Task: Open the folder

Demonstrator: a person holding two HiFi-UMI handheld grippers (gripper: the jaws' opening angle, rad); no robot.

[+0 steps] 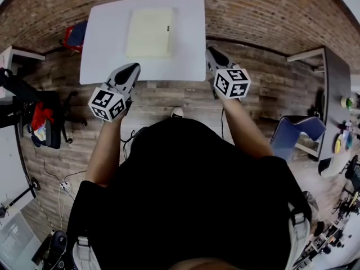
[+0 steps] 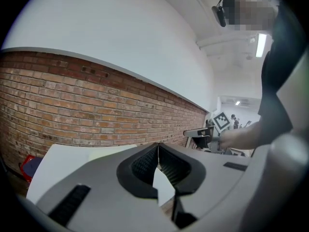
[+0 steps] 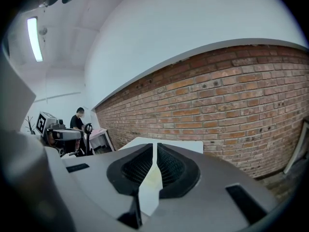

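Observation:
A pale yellow folder (image 1: 149, 32) lies shut on the white table (image 1: 107, 44), toward its far side. My left gripper (image 1: 134, 68) hovers at the table's near left edge, jaws shut with nothing between them. My right gripper (image 1: 210, 50) hangs at the near right edge, jaws together and empty as well. Both are short of the folder. In the left gripper view the tips (image 2: 158, 146) meet over the table (image 2: 58, 163). In the right gripper view the tips (image 3: 155, 146) meet, with a strip of the yellow folder (image 3: 152, 178) showing through the gap below.
A brick wall (image 1: 264, 10) rises behind the table. A red item (image 1: 73, 36) sits at the table's left. A black office chair (image 1: 39, 120) stands at left, a blue chair (image 1: 295, 131) and a dark desk (image 1: 334, 89) at right. Cables lie on the wooden floor (image 1: 50, 179).

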